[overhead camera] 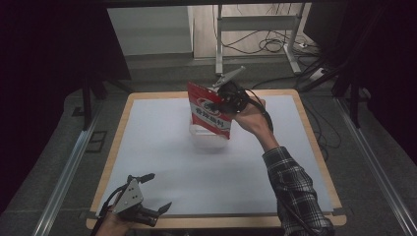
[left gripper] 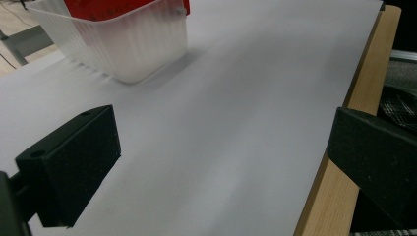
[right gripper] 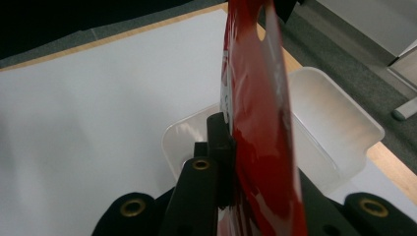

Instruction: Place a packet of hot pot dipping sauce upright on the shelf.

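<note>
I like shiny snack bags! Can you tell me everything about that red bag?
The red bag is a flat, glossy pouch with a white label band and a hang hole near its top. The right gripper is shut on it, holding it upright and tilted, its lower end in the clear plastic tub on the white table.

A tub (overhead camera: 209,139) is sitting toward the far middle of the counter (overhead camera: 162,162), with a pouch (overhead camera: 209,112) hanging above it and dipping into it. The left gripper (overhead camera: 152,192) is resting at the counter's near left corner, well apart.
</note>
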Demonstrator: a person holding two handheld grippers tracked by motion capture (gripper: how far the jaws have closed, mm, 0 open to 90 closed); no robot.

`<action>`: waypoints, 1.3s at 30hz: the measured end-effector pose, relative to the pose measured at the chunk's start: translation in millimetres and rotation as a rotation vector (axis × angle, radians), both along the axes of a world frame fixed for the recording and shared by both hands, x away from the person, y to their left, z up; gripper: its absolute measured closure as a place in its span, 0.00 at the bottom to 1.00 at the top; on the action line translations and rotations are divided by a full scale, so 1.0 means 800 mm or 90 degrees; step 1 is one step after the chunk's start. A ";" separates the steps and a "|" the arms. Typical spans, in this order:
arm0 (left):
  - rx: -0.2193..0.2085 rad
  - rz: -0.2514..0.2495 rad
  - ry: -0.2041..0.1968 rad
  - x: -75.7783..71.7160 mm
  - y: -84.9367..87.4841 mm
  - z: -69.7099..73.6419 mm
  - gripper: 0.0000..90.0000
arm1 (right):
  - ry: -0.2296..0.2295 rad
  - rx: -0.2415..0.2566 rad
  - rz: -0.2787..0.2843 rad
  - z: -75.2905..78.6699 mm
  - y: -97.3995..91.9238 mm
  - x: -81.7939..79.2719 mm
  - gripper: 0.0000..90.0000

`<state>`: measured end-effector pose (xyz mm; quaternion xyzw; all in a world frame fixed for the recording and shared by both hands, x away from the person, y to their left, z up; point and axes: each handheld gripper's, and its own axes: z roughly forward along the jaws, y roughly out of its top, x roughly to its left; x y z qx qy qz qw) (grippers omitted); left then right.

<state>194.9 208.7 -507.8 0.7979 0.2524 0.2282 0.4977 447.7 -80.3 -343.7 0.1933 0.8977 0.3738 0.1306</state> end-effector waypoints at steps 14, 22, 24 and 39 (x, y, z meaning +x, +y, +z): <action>0.005 -0.003 -0.001 0.000 -0.001 0.000 0.00 | 0.026 -0.012 -0.036 -0.040 -0.001 0.020 0.97; 0.006 -0.004 -0.001 0.000 -0.001 0.000 0.00 | 0.026 -0.003 -0.051 -0.045 -0.001 0.022 0.97; 0.006 -0.004 -0.001 0.000 -0.001 0.000 0.00 | 0.025 -0.003 -0.054 -0.046 0.000 0.021 0.97; -0.009 -0.001 0.000 0.000 -0.002 -0.001 0.00 | -0.012 0.019 -0.064 -0.042 -0.003 0.014 0.69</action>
